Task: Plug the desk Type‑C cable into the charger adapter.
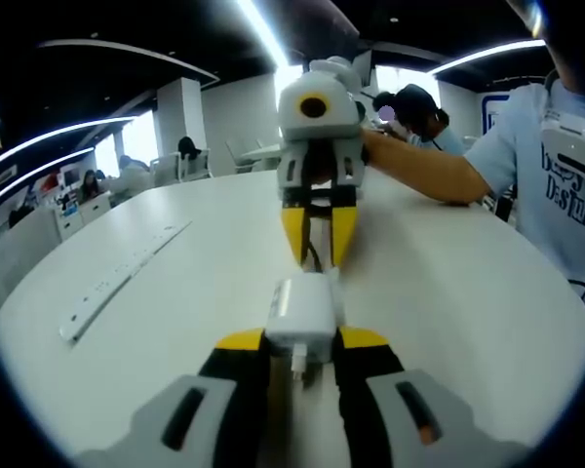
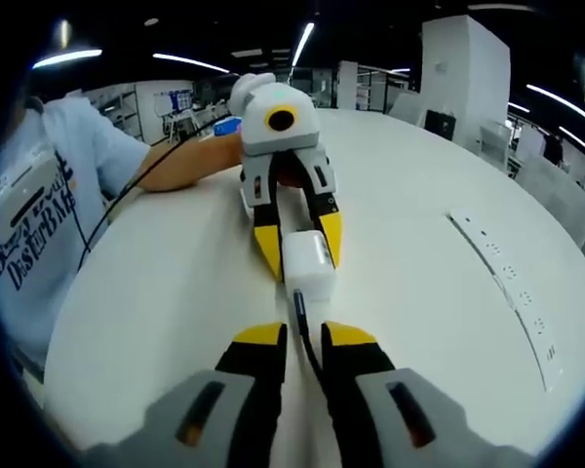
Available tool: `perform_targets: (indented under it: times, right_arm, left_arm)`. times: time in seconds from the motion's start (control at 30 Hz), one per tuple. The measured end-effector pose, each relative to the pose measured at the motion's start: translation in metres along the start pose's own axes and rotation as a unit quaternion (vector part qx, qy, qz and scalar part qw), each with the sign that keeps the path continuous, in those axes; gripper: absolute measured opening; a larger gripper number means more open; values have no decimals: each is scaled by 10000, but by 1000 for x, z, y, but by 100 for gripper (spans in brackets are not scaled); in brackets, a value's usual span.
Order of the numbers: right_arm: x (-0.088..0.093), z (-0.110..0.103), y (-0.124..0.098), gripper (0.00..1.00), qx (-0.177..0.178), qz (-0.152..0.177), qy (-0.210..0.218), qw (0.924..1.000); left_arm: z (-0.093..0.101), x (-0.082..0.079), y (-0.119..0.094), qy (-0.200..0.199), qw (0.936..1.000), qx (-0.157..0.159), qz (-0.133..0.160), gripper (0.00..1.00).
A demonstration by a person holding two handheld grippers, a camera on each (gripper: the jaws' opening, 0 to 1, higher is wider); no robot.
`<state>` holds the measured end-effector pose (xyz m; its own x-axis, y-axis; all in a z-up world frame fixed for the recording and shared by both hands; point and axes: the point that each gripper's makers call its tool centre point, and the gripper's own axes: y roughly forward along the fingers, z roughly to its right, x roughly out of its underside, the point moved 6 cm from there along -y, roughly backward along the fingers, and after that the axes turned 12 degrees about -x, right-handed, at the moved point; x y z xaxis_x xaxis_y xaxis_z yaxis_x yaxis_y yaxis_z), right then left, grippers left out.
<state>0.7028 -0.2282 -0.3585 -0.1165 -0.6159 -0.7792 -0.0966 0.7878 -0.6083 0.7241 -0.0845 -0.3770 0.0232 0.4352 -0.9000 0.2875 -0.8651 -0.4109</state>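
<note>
A: The left gripper [image 1: 302, 343] clamps the white charger adapter [image 1: 300, 314] over the round white table [image 1: 448, 283]; the right gripper [image 2: 302, 338] pinches the black Type-C cable [image 2: 305, 343] at the adapter's port. Whether it is seated, I cannot tell.

B: Keep the plug square and push straight. Readable writing? Only partial letters on a person's shirt [image 2: 34, 219]; the power strip [image 2: 512, 292] is illegible.
</note>
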Motion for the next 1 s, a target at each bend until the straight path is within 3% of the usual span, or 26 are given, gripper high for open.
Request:
perform_targets:
  times: [0.23, 0.37, 1.0]
  right_arm:
    - [1, -2, 8, 18, -50, -46, -12, 10000]
    - [5, -2, 13, 13, -19, -216, -78, 9997]
    - [0, -7, 13, 6, -110, -530, -427, 9976]
  left_arm:
    - [0, 0, 0, 0, 10000, 2, -1, 27]
    - [0, 0, 0, 7, 10000, 2, -4, 27]
    - [4, 0, -1, 43, 10000, 78, 19, 27]
